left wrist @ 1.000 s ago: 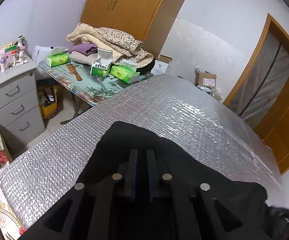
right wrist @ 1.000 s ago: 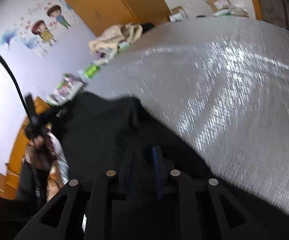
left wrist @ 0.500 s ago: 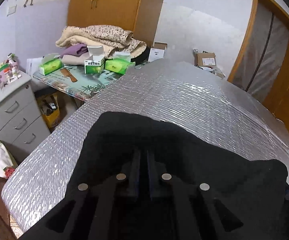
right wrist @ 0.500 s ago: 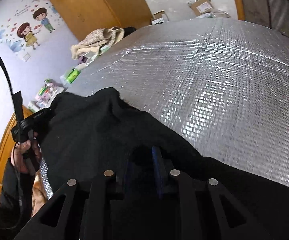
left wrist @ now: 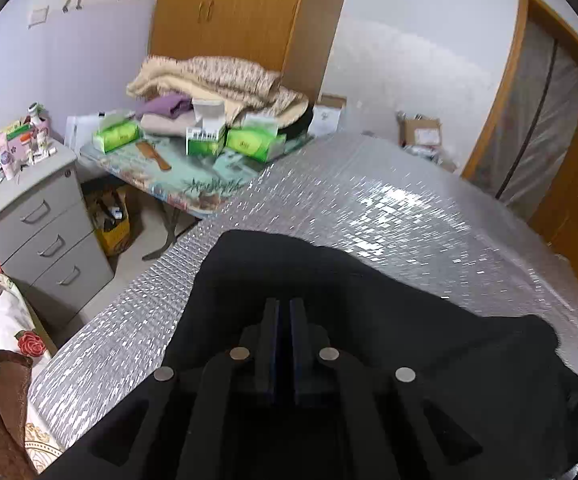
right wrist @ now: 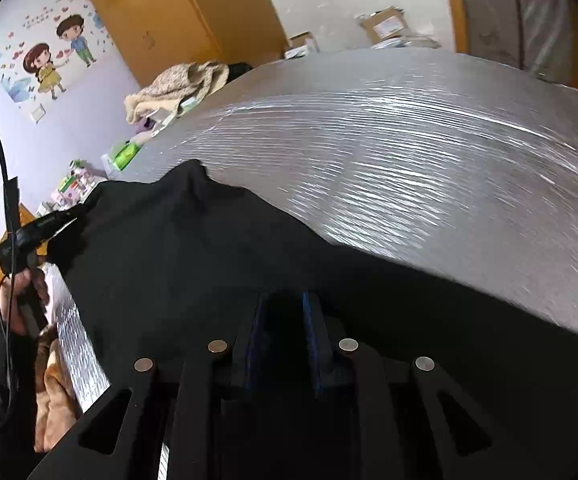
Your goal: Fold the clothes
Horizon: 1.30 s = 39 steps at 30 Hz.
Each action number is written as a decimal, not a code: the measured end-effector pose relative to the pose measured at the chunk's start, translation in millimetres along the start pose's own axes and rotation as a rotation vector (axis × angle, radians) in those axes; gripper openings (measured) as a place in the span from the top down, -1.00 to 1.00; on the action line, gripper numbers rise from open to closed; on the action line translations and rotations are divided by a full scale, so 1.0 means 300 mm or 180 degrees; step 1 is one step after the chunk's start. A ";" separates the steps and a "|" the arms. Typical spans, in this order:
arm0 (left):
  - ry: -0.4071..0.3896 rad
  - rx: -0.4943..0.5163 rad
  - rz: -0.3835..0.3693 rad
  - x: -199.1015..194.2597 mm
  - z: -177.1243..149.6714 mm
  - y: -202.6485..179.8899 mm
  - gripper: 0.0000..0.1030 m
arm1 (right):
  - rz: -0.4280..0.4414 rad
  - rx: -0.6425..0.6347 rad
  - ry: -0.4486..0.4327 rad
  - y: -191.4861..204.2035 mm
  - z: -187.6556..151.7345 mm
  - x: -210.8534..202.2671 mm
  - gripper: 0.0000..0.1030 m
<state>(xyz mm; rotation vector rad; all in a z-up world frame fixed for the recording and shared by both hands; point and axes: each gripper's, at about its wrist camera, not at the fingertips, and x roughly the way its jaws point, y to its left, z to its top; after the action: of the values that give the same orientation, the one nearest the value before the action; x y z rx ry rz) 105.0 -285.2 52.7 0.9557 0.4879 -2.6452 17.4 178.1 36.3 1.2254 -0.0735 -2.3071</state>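
Both tongs grip the black garment: the left tongs are clenched on one edge, the right tongs clamp another bunch. It lies spread across the silver-covered tabletop, no finished fold visible; folding remains.

black garment: matt cloth, soft folds | bed cover: silvery quilted foil, glossy, glinting | left gripper: matt black plastic, round metal studs | wardrobe, upper centre: smooth wood | drawer cabinet, left: matt grey, metal handles
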 end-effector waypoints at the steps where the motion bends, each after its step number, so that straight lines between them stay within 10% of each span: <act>1: -0.0050 0.0020 -0.0065 -0.028 -0.006 -0.021 0.91 | -0.0057 0.0051 -0.0032 -0.035 -0.016 -0.034 0.62; 13: 0.0095 0.0779 -0.1317 -0.065 -0.205 -0.526 0.84 | 0.0178 0.0475 -0.0303 -0.055 -0.136 -0.094 0.61; 18: 0.0567 0.1207 -0.1186 0.013 -0.306 -0.585 0.84 | -0.0012 0.0966 -0.0487 -0.253 -0.264 -0.212 0.81; 26: 0.0498 0.1301 -0.1238 -0.030 -0.324 -0.578 0.83 | -0.0877 0.1603 -0.0900 -0.476 -0.391 -0.423 0.81; 33: 0.0244 0.1397 -0.1384 -0.060 -0.287 -0.661 0.78 | -0.0199 0.1366 -0.0844 -0.366 -0.256 -0.286 0.74; 39: 0.0395 0.1473 -0.1337 -0.002 -0.329 -0.700 0.78 | -0.0052 0.2109 -0.0850 -0.564 -0.319 -0.291 0.88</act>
<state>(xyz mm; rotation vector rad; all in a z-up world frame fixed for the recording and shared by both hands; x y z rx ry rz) 82.0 -55.7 27.0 1.2720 0.1006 -3.1740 61.1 383.3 -1.9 1.1836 -0.9895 -2.5336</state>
